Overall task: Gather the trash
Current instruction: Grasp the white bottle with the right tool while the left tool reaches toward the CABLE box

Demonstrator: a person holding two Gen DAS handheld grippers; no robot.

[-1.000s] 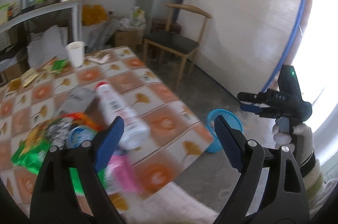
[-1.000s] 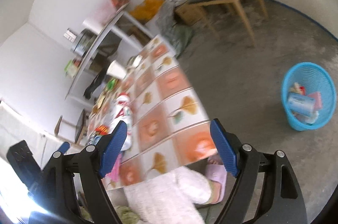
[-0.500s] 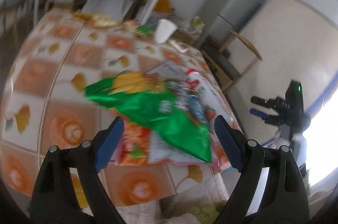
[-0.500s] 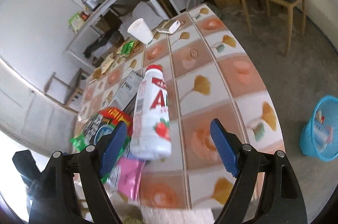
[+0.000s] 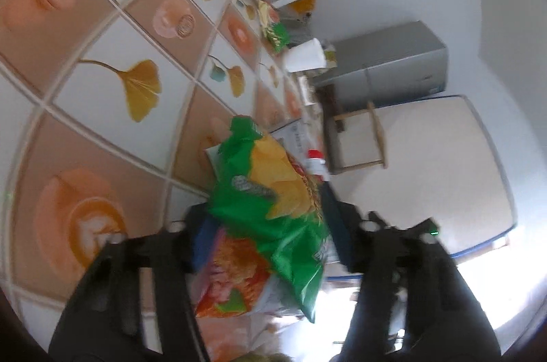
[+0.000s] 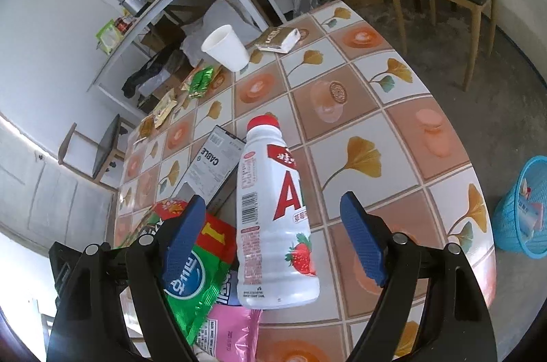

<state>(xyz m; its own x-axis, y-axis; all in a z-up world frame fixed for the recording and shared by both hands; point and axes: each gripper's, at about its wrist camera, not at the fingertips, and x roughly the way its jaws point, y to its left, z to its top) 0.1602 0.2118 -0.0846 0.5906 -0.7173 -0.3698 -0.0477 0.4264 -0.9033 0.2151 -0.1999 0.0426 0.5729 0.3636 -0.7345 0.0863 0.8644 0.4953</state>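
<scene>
Green chip bag [image 5: 273, 201] sits between left gripper [image 5: 270, 235] fingers, jaws spread wide, pads either side of bag; contact not clear through blur. Lies on top of orange wrapper [image 5: 232, 273] on tiled table [image 5: 102, 95]. White cup [image 5: 304, 56] at 1 o'clock from bag, farther down table.

Right gripper [image 6: 273, 239] released, blue pads [image 6: 362, 245] wide apart, straddling white bottle [image 6: 273, 225], not touching. Bottle lies on its side, red cap [image 6: 263, 122] pointing 12 o'clock. Cable box [image 6: 210, 170] at 10 o'clock, touching bottle. Pink packet [image 6: 229, 331] at 7 o'clock, partly under bottle base. Blue basket [image 6: 523, 208] at 3 o'clock on floor, off table, already holding scraps.
</scene>
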